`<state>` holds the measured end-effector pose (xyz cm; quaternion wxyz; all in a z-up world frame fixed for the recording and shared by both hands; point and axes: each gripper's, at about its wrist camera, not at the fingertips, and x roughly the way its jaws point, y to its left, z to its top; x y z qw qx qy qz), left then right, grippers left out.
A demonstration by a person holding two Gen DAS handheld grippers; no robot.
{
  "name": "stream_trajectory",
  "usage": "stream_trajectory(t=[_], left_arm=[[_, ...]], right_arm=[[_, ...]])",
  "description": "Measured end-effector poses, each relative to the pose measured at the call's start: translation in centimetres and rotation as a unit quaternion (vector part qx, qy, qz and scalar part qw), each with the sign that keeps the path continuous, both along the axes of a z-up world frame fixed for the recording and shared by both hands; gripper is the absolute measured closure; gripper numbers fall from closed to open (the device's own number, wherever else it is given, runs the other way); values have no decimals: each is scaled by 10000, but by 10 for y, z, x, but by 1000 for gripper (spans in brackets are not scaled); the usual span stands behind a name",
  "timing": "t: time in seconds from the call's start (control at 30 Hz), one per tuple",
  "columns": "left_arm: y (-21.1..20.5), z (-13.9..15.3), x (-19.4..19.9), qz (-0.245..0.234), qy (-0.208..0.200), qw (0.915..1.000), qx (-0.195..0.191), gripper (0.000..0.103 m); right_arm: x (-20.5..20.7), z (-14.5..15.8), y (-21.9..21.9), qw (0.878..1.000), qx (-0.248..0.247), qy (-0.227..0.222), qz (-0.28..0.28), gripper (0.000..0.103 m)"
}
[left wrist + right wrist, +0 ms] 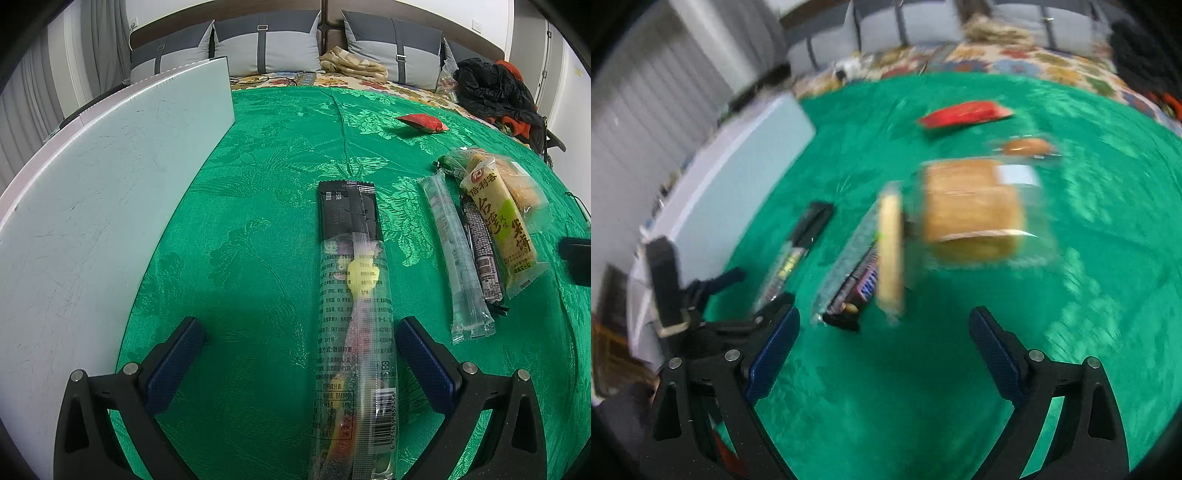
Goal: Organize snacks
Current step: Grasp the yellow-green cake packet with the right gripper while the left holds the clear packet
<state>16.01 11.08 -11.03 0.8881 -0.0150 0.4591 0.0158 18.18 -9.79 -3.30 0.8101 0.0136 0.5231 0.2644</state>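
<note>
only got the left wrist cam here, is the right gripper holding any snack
observer: no, the right gripper is open, its fingers wide apart above the green cloth, nothing gripped.
operator: whats ahead of it
observer: a big tan loaf-like snack in clear wrap, blurred, lying just past the fingers.
operator: anything beyond that
observer: a small round brown snack, near the red packet.
</note>
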Motion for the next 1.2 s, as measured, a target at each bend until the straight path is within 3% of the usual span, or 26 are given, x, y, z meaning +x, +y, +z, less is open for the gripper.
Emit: stream_trajectory(t=[0.07, 0.13, 0.17, 0.2, 0.3, 0.37, 0.47, 0.57, 0.67, 0.7, 0.77, 0.9, 1.0, 1.1, 1.2], left_arm=[[0, 1, 0, 0, 1, 10000, -2, 0], [0, 0, 0, -1, 1, 10000, -5, 0], [0, 1, 0, 0, 1, 10000, -4, 0], [0, 1, 0, 0, 1, 10000, -5, 0], [0, 0, 0, 0, 1, 10000, -3, 0], [0, 0, 0, 0, 2, 10000, -4, 0], [0, 1, 0, 0, 1, 10000, -3, 0], [0, 1, 0, 0, 3, 10000, -5, 0], [0, 1, 0, 0, 3, 10000, -5, 0], [0, 1, 1, 0, 3, 10000, -4, 0], [0, 1, 1, 0, 3, 10000, -6, 0], [0, 1, 1, 0, 3, 10000, -7, 0], [0, 1, 1, 0, 4, 10000, -7, 0], [0, 1, 1, -1, 4, 10000, -8, 0], [0, 1, 1, -1, 5, 10000, -10, 0]], right_arm=[[12, -8, 18, 9994, -327, -30, -63, 17], [19, -14, 24, 9993, -301, 32, -233, 46], [23, -19, 23, 9990, -244, 185, -336, 70], [25, -22, 21, 9984, -208, 318, -418, 82], [18, -23, 8, 9973, 105, 486, -535, 83], [8, -19, -7, 9945, 601, 672, -530, 83], [-16, -22, -42, 9799, 1551, 1126, -562, 83], [-30, -42, -80, 9675, 1801, 1587, -796, 79], [-38, -50, -98, 9750, 1338, 1443, -1028, 58], [-41, -49, -105, 9741, 1464, 1365, -1052, 44], [-47, -43, -111, 9756, 1474, 1185, -1117, 33], [-61, -21, -98, 9954, 376, 360, -805, 33], [-70, -2, -66, 9997, -82, -198, -75, 33], [-67, -2, -31, 9989, -282, -111, 363, 35], [-55, -21, -18, 9988, -417, 208, 172, 36]])
